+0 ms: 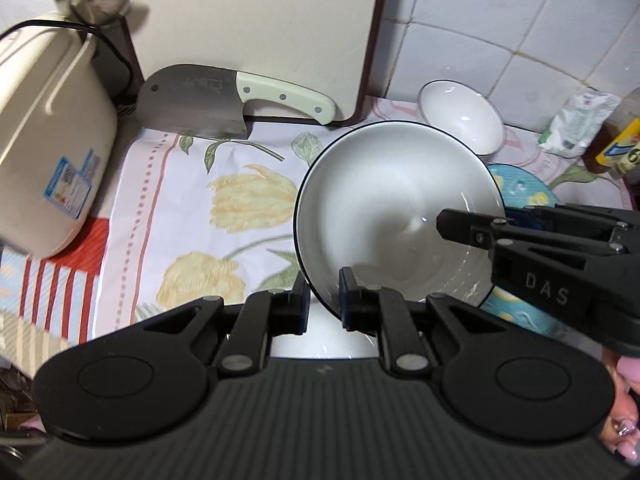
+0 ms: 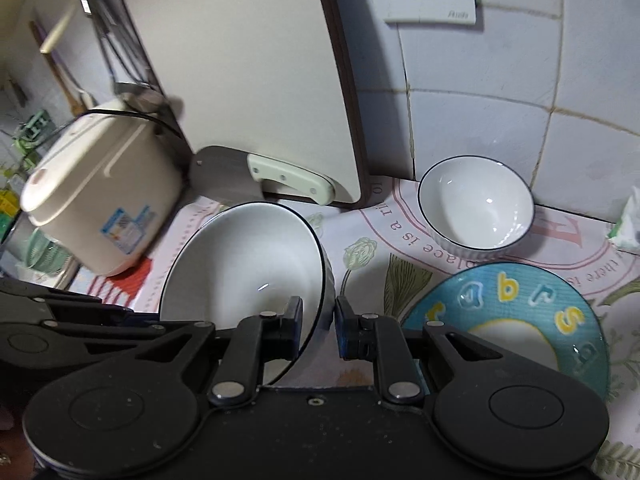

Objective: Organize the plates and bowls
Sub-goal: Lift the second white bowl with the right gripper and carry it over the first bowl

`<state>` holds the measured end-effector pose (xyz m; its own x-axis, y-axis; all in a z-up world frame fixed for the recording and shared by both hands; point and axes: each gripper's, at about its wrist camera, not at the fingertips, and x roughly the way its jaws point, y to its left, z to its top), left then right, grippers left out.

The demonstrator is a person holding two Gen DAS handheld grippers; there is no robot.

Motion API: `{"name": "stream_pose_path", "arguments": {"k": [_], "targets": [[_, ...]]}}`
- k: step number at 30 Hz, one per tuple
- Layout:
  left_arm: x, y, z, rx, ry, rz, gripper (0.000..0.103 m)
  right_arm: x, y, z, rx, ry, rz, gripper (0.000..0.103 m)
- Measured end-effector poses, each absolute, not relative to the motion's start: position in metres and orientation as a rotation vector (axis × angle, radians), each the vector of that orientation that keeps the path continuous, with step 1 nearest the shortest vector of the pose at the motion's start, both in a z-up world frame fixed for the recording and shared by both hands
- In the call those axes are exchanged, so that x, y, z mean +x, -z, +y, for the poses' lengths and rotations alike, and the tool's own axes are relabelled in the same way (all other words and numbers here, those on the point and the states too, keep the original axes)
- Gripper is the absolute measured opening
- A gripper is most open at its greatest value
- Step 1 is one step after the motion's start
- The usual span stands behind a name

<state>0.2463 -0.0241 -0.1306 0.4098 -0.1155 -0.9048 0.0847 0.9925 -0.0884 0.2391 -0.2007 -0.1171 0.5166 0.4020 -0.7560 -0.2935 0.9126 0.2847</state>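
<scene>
In the left wrist view we have the large bowl (image 1: 396, 216) tilted up off the floral cloth (image 1: 168, 208), its dark-lined rim caught between the closed-down fingers of our left gripper (image 1: 323, 300); our right gripper (image 1: 472, 232) comes in from the right with one finger lying inside the bowl, the other hidden behind the wall, so from here we cannot tell how tightly it pinches. Behind the bowl sits the small bowl (image 1: 460, 116) near the tiled wall, and the blue plate (image 1: 520, 192) lies partly beneath the lifted bowl's far edge. A cleaver (image 1: 208, 100) leans at the foot of the cutting board (image 1: 256, 28), with the rice cooker (image 1: 48, 140) at the left. In the right wrist view our right gripper (image 2: 318, 324) straddles the large bowl's (image 2: 244, 264) rim, one finger inside and one outside, narrowed onto the wall. The small bowl (image 2: 476, 208) stands alone by the wall and the blue plate (image 2: 516, 320) lies flat just beside our fingers, well apart from the small bowl. We judge the work barely begun: nothing is stacked yet, one bowl is in hand, and the three pieces remain to be gathered.
</scene>
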Motion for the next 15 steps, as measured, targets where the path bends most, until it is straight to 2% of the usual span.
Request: {"name": "stream_pose_path", "arguments": {"k": [15], "targets": [[0.156, 0.068, -0.035, -0.018, 0.076, 1.067, 0.013, 0.162, 0.059, -0.215, 0.098, -0.491, 0.885, 0.021]]}}
